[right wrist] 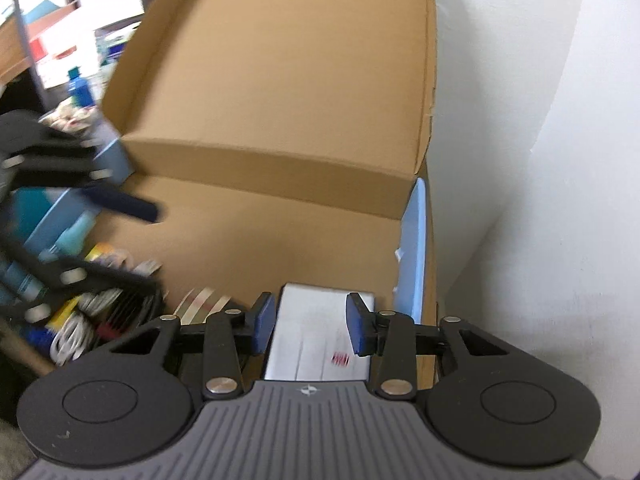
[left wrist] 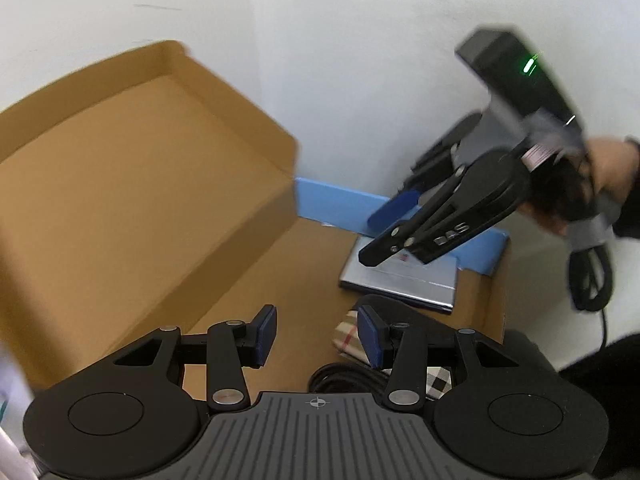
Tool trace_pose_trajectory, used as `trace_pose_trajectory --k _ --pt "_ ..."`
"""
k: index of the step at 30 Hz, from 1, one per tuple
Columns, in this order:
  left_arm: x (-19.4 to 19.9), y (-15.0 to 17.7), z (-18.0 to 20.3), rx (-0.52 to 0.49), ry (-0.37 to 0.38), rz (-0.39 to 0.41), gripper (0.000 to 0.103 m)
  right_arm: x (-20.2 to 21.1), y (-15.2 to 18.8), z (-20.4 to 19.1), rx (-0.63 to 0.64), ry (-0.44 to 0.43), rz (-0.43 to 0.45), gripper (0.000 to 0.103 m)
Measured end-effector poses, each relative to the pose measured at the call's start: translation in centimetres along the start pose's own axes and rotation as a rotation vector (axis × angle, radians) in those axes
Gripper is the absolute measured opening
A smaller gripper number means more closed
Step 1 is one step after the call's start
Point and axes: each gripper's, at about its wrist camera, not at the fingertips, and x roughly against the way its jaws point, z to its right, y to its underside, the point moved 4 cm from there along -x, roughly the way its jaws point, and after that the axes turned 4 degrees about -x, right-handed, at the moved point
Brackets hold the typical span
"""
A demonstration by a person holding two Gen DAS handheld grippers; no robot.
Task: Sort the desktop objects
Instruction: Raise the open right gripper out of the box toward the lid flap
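An open cardboard box [left wrist: 132, 184] with its lid up and a blue inner rim [left wrist: 340, 204] holds a flat silver case [left wrist: 400, 280], a plaid pouch [left wrist: 352, 340] and a coiled black cable [left wrist: 340, 378]. My left gripper [left wrist: 316, 336] is open and empty above the box floor, next to the pouch. My right gripper [right wrist: 312, 328] is open, its pads either side of the silver case [right wrist: 320, 332] but above it. In the left wrist view the right gripper [left wrist: 400, 224] hangs over the case.
A white wall corner stands right behind the box [right wrist: 280, 80]. Left of the box sits a tray of clutter [right wrist: 72, 320] with white cables, tubes and small items; the left gripper [right wrist: 80, 200] shows blurred above it. A blue bottle [right wrist: 80, 88] stands further back.
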Motion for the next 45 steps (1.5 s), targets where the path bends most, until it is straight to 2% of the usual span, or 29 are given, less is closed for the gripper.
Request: trace_pose_trajectory --k 4,7,12,16,25,32,37,45 --pt "2.6 0.7 -0.3 0.068 -0.081 0.030 0.049 -2.0 -1.4 0.6 -0.020 0.032 -0.020 0.024" --pt "4.5 1.4 -0.4 0.102 -0.160 0.038 0.049 -3.1 -1.9 0.6 -0.027 0.041 -0.039 0.023" --pt "6.8 3.1 -0.8 0.179 -0.230 0.028 0.051 -4.5 -2.4 0.4 -0.009 0.082 -0.066 0.023" --pt "8.5 4.3 -0.6 0.179 -0.291 0.037 0.051 -4.9 -2.4 0.6 0.008 0.095 -0.101 0.023" --pt "10.9 6.0 -0.5 0.243 -0.344 0.060 0.051 -4.3 -1.2 -0.8 0.054 0.115 -0.160 0.023" --pt "12.3 7.2 0.5 0.278 -0.400 0.077 0.053 -3.5 -1.2 -0.9 0.030 0.102 -0.177 0.023" --pt "12.9 7.8 1.5 0.305 -0.432 0.088 0.055 -2.2 -1.2 -1.2 0.053 0.088 -0.164 0.023" --pt "12.9 8.0 3.2 0.346 -0.465 0.086 0.055 -0.1 -0.3 -2.4 0.098 0.062 -0.090 0.023"
